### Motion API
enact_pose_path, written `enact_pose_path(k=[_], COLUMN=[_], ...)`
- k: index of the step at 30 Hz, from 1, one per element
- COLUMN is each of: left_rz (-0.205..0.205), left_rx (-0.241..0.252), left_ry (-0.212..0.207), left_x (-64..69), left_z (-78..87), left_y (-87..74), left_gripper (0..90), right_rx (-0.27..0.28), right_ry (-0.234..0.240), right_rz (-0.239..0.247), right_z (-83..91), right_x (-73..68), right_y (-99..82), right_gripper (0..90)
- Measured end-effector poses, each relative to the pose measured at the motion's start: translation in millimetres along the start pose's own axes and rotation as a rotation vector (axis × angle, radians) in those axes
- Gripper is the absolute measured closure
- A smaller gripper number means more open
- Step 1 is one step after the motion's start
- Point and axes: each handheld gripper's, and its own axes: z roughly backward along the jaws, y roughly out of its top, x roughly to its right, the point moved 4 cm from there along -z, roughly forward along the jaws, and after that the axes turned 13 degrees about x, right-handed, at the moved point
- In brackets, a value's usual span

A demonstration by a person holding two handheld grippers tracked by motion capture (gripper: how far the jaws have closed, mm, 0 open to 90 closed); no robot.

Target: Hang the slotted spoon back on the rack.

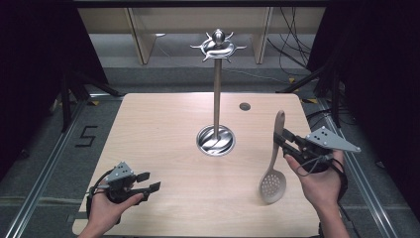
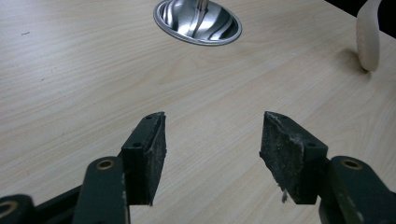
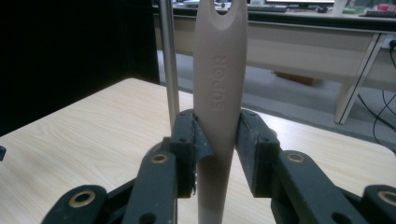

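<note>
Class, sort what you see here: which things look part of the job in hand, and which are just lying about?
Likely part of the job:
- slotted spoon, clamped by its handle in the right gripper
- metal hanging stand at the table's middle
- left gripper, open and empty

Just lying about:
- cables on the floor beyond the table
- floor marking

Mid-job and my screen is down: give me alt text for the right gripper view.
The right tool is shut on the upright beige plastic slotted spoon, gripping its handle. Behind it rise the thin steel stand pole and the light wooden table.
</note>
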Motion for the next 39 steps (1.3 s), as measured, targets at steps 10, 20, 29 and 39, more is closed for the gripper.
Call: enact_pose_path(k=[10, 20, 29, 39], left_rz=[0.000, 0.002, 0.003, -0.001], left_rx=[0.002, -0.007, 0.003, 0.001], left_ry=[0.002, 0.016, 0.011, 0.024], left_x=[-0.3, -0.7, -3.3, -3.3], left_z=[0.2, 1.4, 1.8, 2.7], left_y=[0.3, -0.1, 0.7, 1.1], left_gripper=[39.9, 39.9, 40.0, 40.0], right_rx=[0.055, 0.089, 0.100, 0.101], right_ry=[0.001, -0.006, -0.009, 0.002], right_rz=[0.029, 0.031, 0.059, 0.038], right_z=[-8.8, -13.2, -13.2, -17.6], right_x=[-1.4, -3.3, -3.6, -7.7], right_y=[12.5, 23.2, 29.0, 33.9], right_gripper=[69.8, 69.8, 69.8, 69.7])
